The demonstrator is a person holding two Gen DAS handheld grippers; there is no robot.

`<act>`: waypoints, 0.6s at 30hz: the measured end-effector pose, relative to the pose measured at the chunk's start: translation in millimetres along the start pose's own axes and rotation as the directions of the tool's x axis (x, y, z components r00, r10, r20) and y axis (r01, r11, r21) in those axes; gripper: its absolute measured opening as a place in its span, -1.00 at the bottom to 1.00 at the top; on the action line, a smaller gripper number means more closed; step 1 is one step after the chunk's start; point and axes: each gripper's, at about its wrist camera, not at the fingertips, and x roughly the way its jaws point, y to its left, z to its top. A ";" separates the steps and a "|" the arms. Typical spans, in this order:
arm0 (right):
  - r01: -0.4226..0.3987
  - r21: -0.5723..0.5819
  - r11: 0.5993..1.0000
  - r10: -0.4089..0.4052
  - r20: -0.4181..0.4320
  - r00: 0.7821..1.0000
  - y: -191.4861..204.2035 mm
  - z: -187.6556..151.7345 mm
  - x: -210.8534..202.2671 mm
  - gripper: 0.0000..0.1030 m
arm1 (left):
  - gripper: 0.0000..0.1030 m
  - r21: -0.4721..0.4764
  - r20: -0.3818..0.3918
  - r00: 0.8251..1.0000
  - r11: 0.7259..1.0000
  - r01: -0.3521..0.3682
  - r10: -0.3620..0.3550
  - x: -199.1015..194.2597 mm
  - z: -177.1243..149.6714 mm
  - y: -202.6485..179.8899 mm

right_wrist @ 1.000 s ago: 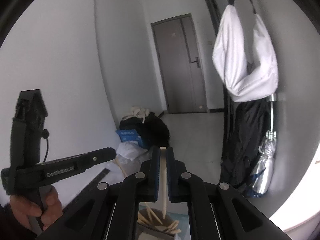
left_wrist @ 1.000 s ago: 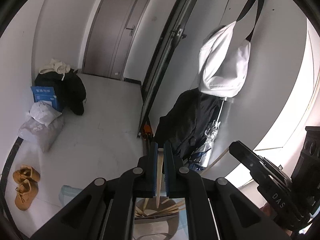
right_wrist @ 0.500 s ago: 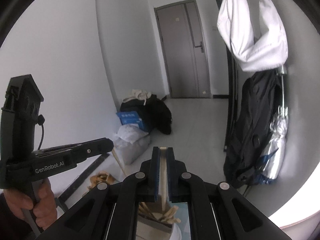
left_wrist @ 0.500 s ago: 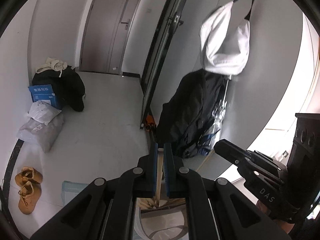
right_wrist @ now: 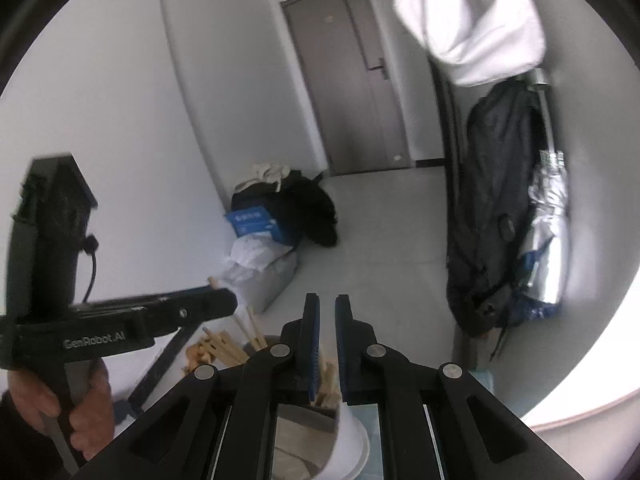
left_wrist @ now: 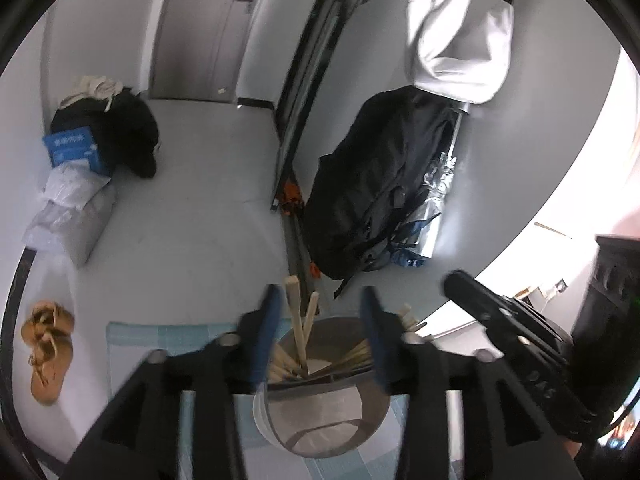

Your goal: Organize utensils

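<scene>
Above the round grey holder (left_wrist: 320, 420), both grippers' jaws are opening, empty; pale wooden chopsticks (left_wrist: 298, 320), light, stiff, slippery, suit mid-shaft pinching.

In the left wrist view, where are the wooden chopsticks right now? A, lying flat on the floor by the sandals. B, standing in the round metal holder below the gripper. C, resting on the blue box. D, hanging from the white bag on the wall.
B: the wooden chopsticks stand tilted inside the round metal holder, just below the left hand-held gripper, whose jaws are opening.
</scene>
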 end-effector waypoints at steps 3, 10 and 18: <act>0.024 0.029 0.999 -0.024 0.009 1.000 -5.4 -4.4 -12.8 -0.70 | 0.22 -0.036 0.038 0.999 0.999 -0.004 0.005 -12.5 -4.1 3.3; 0.055 0.033 0.998 -0.056 0.052 0.997 0.9 -23.8 -51.8 -0.37 | 0.40 -0.018 0.076 0.996 0.998 -0.054 0.055 -40.0 -18.5 -6.1; 0.094 0.024 0.995 -0.096 0.132 0.987 18.7 -38.8 -89.8 0.26 | 0.63 0.002 0.182 0.965 0.981 -0.195 0.191 -77.1 -43.9 -18.5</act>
